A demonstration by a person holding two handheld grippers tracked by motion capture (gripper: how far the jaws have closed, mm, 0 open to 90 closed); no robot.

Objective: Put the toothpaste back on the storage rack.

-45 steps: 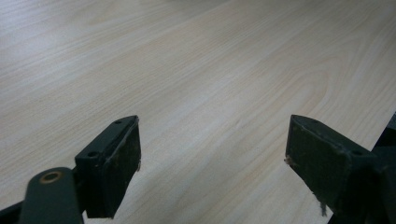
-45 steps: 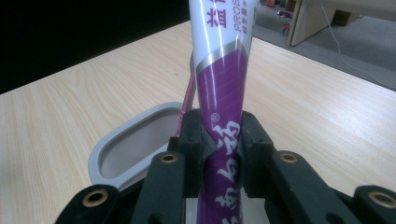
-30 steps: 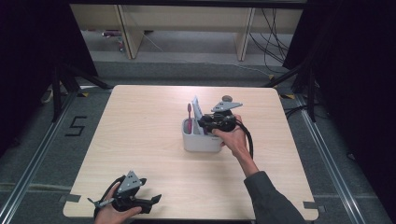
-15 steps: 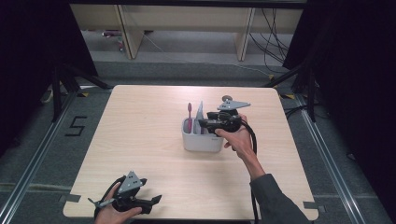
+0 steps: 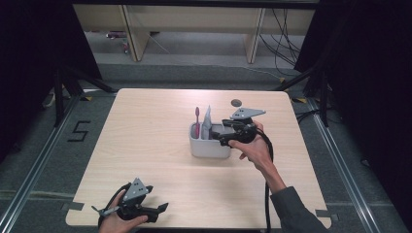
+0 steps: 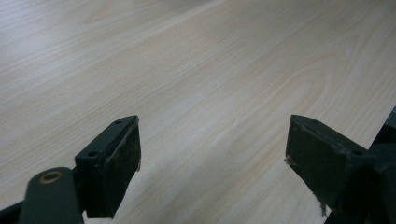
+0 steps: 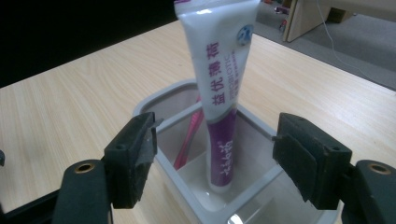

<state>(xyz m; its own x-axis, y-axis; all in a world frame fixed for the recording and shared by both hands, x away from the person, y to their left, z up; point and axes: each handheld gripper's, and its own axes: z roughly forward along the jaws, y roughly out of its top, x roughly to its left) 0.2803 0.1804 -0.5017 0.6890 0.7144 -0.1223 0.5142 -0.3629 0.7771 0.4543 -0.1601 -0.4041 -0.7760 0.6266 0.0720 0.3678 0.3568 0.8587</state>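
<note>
Two grippers in play. Left gripper (image 5: 156, 209) rests at the table's (image 5: 145, 126) near-left corner, jaws wide apart, empty. Centre: toothbrush (image 5: 197, 120) and toothpaste tube (image 7: 223, 93) stand in the white caddy (image 5: 209, 145), tube leaning slightly. Right gripper (image 7: 215, 158) beside it, jaws just been opening, tube between them untouched. Judgement: withdraw straight back, keeping both pads off the tube to avoid tipping it.

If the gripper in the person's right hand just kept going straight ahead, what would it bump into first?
Most likely the toothpaste tube, standing in the grey holder directly ahead of the open right gripper. The pink toothbrush stands just behind it. Exact depth is hard to judge.
</note>
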